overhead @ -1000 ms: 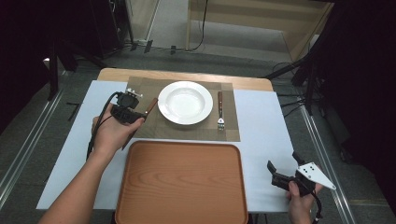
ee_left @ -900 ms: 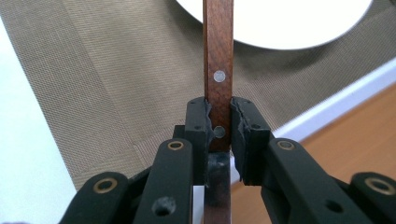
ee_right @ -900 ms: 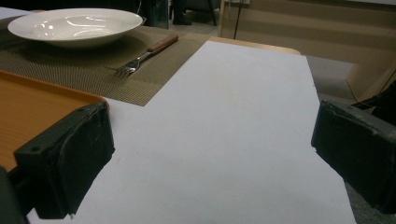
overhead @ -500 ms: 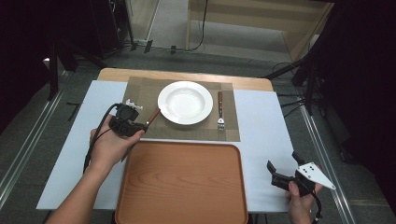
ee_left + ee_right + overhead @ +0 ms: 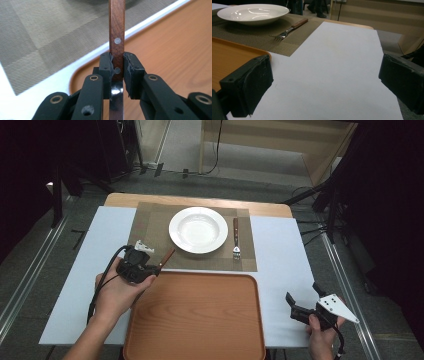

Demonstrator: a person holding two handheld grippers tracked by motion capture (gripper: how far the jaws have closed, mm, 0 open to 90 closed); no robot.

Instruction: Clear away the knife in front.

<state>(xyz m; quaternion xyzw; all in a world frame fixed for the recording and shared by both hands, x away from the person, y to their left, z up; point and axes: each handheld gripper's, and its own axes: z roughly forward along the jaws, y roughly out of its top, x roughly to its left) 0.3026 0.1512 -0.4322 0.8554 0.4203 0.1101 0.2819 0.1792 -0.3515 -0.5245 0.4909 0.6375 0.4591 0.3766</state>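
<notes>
A knife with a brown wooden handle [image 5: 116, 32] is clamped in my left gripper [image 5: 117, 67], whose jaws press on it where handle meets blade. From above, the left gripper [image 5: 156, 266] hangs over the far left corner of the orange tray [image 5: 200, 320], with the knife's handle [image 5: 167, 256] pointing toward the white plate [image 5: 198, 230]. A fork [image 5: 235, 240] lies on the woven placemat [image 5: 155, 227] to the right of the plate. At the table's near right, my right gripper [image 5: 300, 306] stands open, nothing between its fingers [image 5: 249, 85].
A white cover [image 5: 280, 255] lies over the table, bare at the right of the tray. In the right gripper view the plate [image 5: 253, 12], the fork [image 5: 290, 28] and the tray's corner [image 5: 229, 52] lie ahead to the left. Floor and dark stands surround the table.
My left gripper has carried the knife from the placemat left of the plate toward the near side, to the tray's far left corner. The right gripper has stayed still.
</notes>
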